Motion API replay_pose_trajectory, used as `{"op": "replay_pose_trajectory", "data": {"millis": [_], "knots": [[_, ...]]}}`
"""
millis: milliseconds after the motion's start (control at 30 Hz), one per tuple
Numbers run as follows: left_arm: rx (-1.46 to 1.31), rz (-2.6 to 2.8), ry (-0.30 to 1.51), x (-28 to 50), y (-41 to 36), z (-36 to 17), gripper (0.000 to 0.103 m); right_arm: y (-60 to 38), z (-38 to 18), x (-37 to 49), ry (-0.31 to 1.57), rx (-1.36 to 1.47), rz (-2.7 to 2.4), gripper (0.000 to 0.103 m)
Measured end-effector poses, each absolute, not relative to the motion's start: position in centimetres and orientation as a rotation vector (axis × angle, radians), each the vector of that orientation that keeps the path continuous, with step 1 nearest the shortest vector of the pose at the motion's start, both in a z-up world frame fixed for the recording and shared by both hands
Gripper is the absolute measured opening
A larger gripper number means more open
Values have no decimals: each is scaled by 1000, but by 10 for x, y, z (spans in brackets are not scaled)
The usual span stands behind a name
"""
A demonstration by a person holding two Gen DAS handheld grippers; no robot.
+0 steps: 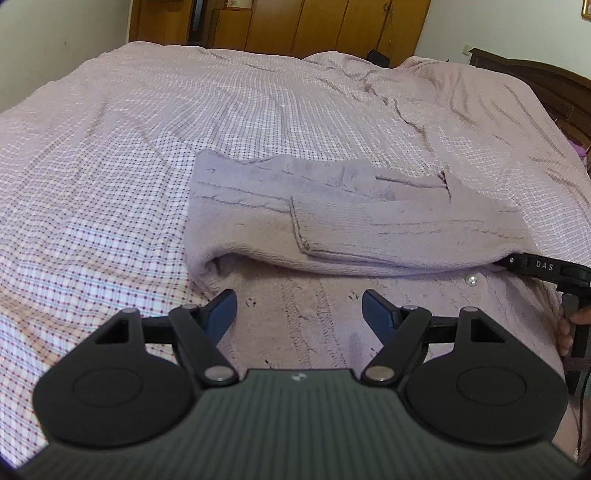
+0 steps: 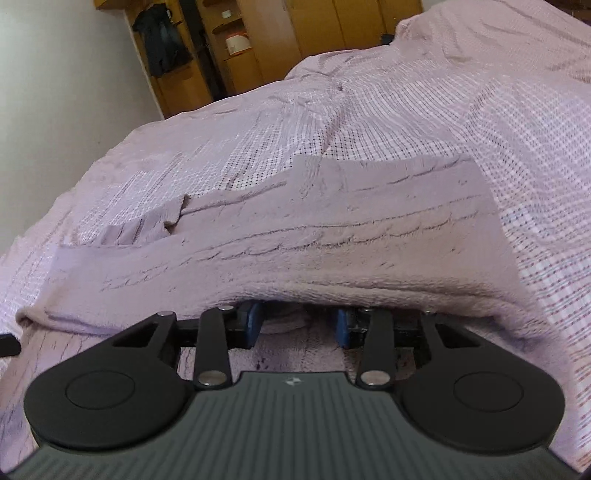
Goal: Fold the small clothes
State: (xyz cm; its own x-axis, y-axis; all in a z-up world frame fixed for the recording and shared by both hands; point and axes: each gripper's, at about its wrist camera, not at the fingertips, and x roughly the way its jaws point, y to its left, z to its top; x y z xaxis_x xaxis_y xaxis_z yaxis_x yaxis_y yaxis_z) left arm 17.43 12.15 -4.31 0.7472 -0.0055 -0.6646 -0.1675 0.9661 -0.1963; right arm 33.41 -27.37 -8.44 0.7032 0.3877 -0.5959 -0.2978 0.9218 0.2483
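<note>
Lilac knit cardigan (image 1: 332,229) lying half folded on the bed (image 1: 110,147), near edge, top flap doubled over. Soft, thick, floppy, light by the look; likely to sag, so best pinched at the rolled fold edge. Left claw (image 1: 299,310) spread wide, empty, hovering over the lower layer. Right claw (image 2: 299,326) tucked under the flap, parted, gripping nothing visible. Checked bedspread rumpled; wooden wardrobes (image 1: 295,22) far behind.
</note>
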Motion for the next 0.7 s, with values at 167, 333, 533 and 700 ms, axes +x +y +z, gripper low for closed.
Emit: {"op": "replay_pose_trajectory", "data": {"millis": [167, 333, 533, 700], "knots": [[-270, 94, 721, 171, 123, -42, 76, -284, -96, 348, 708, 334, 445, 14], [-252, 96, 720, 169, 122, -41, 76, -282, -84, 344, 648, 284, 347, 10], [-251, 98, 719, 169, 122, -40, 76, -287, -76, 342, 602, 189, 181, 10], [-240, 99, 729, 171, 121, -42, 76, -287, -85, 347, 666, 198, 211, 22]]}}
